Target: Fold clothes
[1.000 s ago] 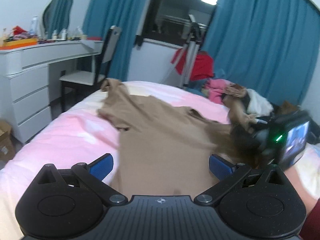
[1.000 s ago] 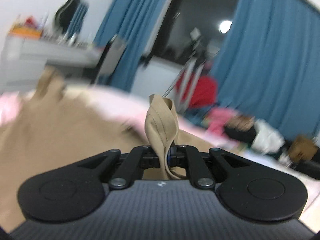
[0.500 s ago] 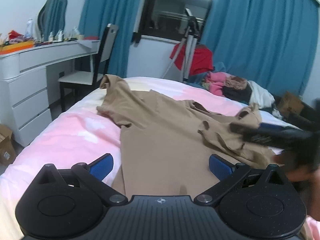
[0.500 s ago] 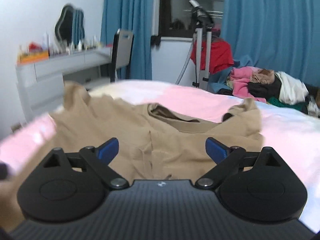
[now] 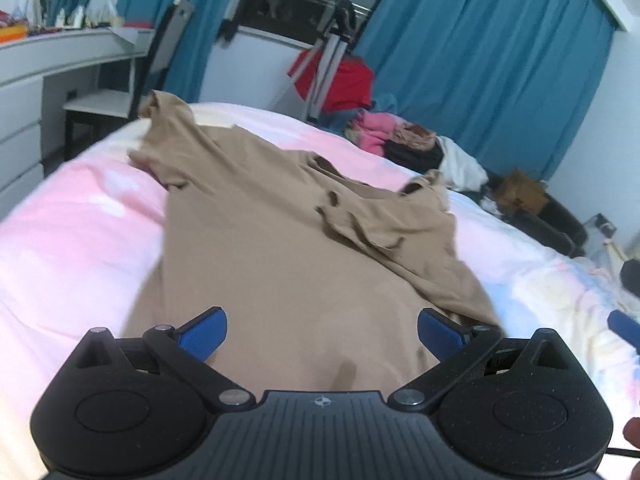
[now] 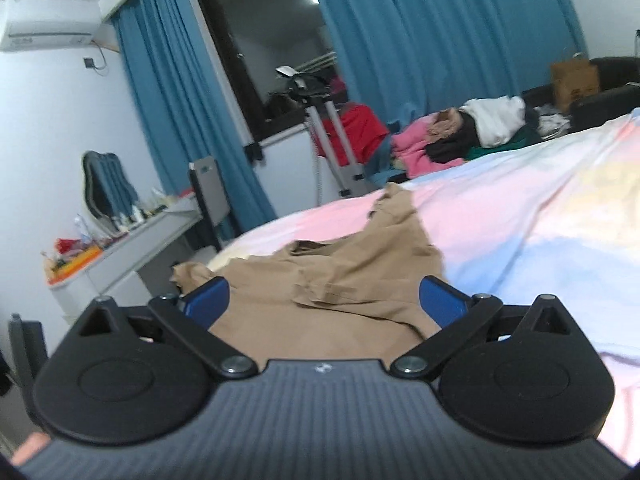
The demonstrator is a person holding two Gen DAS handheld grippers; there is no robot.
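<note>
A tan long-sleeved shirt (image 5: pixel 280 240) lies spread on the pink and pastel bed (image 5: pixel 72 232), one sleeve reaching toward the far left corner, the right side folded over and rumpled. My left gripper (image 5: pixel 322 336) is open and empty, just above the shirt's near hem. My right gripper (image 6: pixel 324 300) is open and empty, tilted, over the shirt (image 6: pixel 340 276) near its right side. A blue fingertip of the right gripper (image 5: pixel 624 326) shows at the right edge of the left wrist view.
A white dresser (image 5: pixel 48 64) and a chair (image 5: pixel 132 88) stand left of the bed. A tripod (image 5: pixel 328 60) and a pile of clothes (image 5: pixel 412 140) are beyond the far edge. Blue curtains (image 5: pixel 480 60) cover the back wall.
My right gripper let go of the tan sleeve, opened, then drew back to the right and tilted. The sleeve now lies folded over the shirt. My left gripper stayed open, shifting slightly.
</note>
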